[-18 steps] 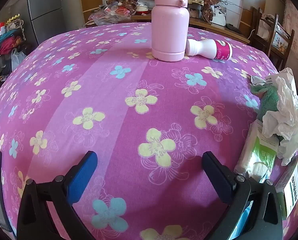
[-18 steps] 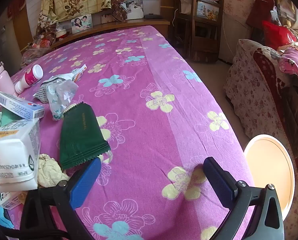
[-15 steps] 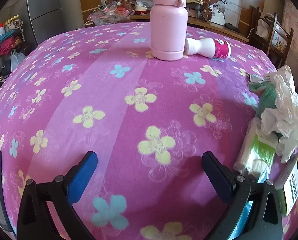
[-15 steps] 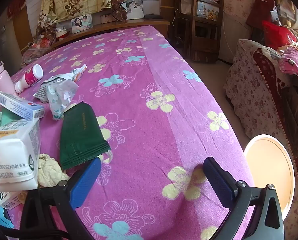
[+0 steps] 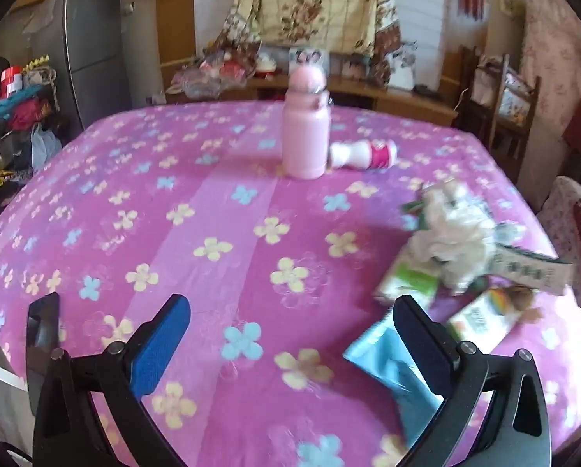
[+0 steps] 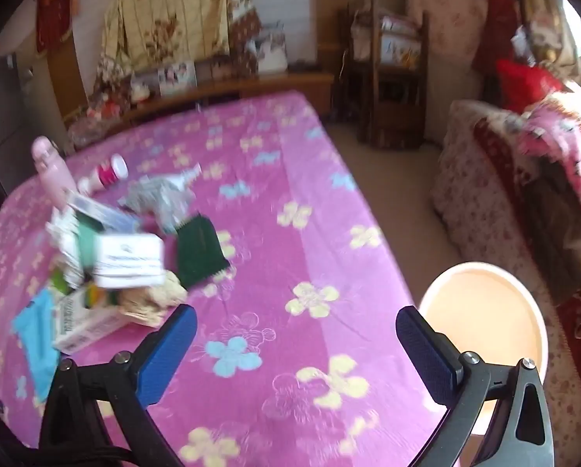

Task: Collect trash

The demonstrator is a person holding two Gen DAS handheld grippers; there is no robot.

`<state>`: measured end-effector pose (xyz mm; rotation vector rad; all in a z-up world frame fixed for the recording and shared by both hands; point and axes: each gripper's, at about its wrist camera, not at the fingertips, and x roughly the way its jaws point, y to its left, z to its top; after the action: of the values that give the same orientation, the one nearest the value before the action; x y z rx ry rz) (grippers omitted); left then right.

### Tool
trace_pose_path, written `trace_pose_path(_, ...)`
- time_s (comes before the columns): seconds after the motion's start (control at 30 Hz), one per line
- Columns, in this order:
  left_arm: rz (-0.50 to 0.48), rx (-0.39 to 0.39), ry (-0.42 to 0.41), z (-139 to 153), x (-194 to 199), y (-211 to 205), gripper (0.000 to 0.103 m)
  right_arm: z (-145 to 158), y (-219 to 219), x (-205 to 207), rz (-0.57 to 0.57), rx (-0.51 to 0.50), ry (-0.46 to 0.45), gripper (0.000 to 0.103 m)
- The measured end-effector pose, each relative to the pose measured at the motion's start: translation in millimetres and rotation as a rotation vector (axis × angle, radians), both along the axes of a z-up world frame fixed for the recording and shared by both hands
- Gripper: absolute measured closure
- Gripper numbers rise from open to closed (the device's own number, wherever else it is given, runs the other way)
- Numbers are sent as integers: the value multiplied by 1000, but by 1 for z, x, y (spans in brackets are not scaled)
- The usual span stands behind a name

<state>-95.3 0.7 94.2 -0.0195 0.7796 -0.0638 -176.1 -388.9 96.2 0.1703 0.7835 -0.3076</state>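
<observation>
Trash lies in a heap on the pink flowered tablecloth (image 5: 220, 210): crumpled white tissue (image 5: 458, 229), a green and white carton (image 5: 411, 280), a blue wrapper (image 5: 391, 366), a white box (image 6: 129, 260), a dark green pouch (image 6: 199, 251) and a crumpled clear wrapper (image 6: 162, 194). A small white bottle with a pink label (image 5: 362, 154) lies on its side. My left gripper (image 5: 290, 334) is open and empty above the cloth, left of the heap. My right gripper (image 6: 296, 346) is open and empty, right of the heap.
A tall pink flask (image 5: 305, 136) stands upright at the far middle of the table. A round pale orange bin (image 6: 485, 315) stands on the floor beside the table's right edge. A wooden chair (image 6: 388, 74) and a floral sofa (image 6: 524, 194) stand beyond.
Both grippers have pulled back and risen, so more of the table and the heap shows. Both views are now motion-blurred. Both grippers stay open.
</observation>
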Motion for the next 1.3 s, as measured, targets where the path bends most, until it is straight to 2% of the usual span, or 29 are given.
trace_pose_path(0.13, -16, -55, -62, 29, -29, -8, 0, 39, 12, -31, -8, 11, -107, 0)
trace_pose_path(0.37, -44, -21, -200, 63, -79, -31, 0, 82, 40, -63, 12, -77, -217, 0)
trace_pose_path(0.43, -51, -36, -233, 68, -94, -35, 0, 85, 48, -71, 13, -96, -226, 0)
trace_pose_path(0.8, -100, -50, -284, 82, -143, -56, 0, 106, 76, -113, 56, -127, -311, 0)
trace_pose_path(1.17, -120, -47, -311, 85, -157, -63, 0, 119, 84, -126, 62, -132, -357, 0)
trace_pose_path(1.3, -119, -40, -323, 87, -160, -63, 0, 118, 87, -124, 71, -139, -346, 0)
